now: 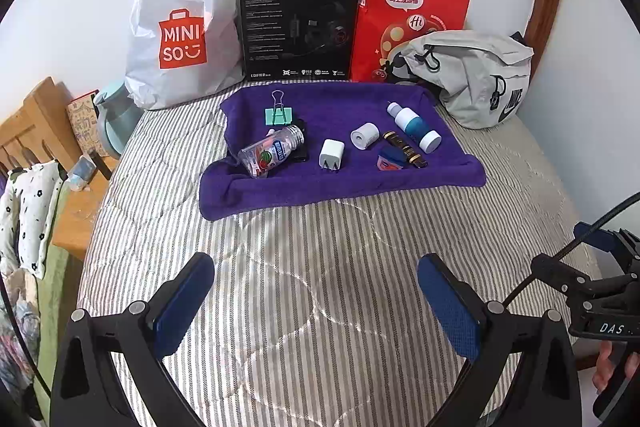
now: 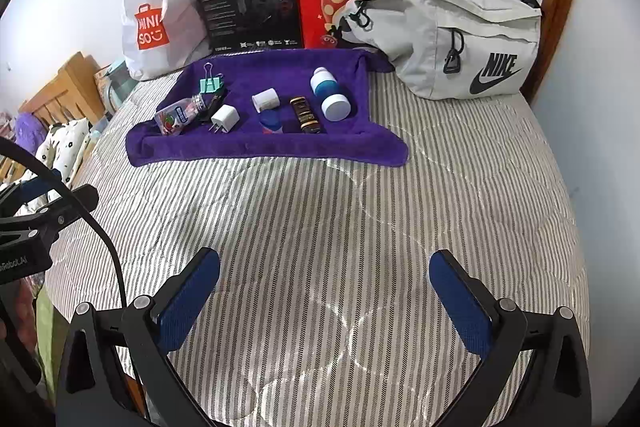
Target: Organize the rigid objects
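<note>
Both grippers hover low over the striped quilt (image 1: pixel 304 307), well short of the objects. Left gripper (image 1: pixel 316 301): fingers wide apart, nothing between them. Right gripper (image 2: pixel 324 297): fingers likewise spread and empty.

Purple towel (image 1: pixel 340 187) lies flat on the quilt toward the wall, edges rolled up. Objects on it, left to right:
- green binder clip (image 1: pixel 279 113), at the back
- clear bottle (image 1: pixel 272 151) on its side, resting on a dark item
- white charger (image 1: pixel 331 155), prongs toward the camera
- small white roll (image 1: pixel 365 135)
- blue-and-red tube (image 1: pixel 387 159)
- dark gold-trimmed tube (image 1: pixel 405 149), touching it
- white-and-teal bottle (image 1: pixel 414 127), lying down

Behind the towel stand a white plastic bag (image 1: pixel 180 27), black box (image 1: pixel 300 23) and red paper bag (image 1: pixel 412 15). Grey waist bag (image 2: pixel 444 39) lies at the right.
</note>
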Demonstrator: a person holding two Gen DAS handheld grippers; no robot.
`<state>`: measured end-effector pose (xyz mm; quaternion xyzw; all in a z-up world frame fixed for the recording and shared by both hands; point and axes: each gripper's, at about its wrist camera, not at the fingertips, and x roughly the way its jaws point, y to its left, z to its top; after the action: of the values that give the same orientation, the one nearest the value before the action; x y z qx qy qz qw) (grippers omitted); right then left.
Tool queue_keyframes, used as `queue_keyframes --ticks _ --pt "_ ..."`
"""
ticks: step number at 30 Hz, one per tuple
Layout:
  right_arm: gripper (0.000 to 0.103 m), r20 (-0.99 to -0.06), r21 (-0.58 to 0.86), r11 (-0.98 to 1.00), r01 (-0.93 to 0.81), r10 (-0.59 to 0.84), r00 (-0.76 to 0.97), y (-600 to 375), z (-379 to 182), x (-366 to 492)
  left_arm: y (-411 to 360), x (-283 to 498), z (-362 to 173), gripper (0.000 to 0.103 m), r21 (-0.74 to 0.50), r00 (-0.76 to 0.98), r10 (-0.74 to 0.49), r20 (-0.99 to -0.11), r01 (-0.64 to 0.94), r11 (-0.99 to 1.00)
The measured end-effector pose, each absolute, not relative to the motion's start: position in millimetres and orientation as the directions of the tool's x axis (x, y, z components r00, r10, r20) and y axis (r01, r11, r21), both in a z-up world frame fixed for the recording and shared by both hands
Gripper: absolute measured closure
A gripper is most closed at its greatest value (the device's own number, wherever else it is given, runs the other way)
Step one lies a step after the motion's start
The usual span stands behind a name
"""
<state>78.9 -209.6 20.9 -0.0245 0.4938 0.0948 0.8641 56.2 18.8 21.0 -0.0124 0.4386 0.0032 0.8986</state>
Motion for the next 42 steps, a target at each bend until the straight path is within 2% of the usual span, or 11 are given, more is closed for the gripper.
queue_keyframes --ticks 42 --pt "0.0 -0.855 0.036 0.985 -0.166 0.116 0.506 -219.1 26.5 74.8 16.5 48.4 15.5 0.0 -0.005 0.599 -0.001 -0.801 -0.005 1.0"
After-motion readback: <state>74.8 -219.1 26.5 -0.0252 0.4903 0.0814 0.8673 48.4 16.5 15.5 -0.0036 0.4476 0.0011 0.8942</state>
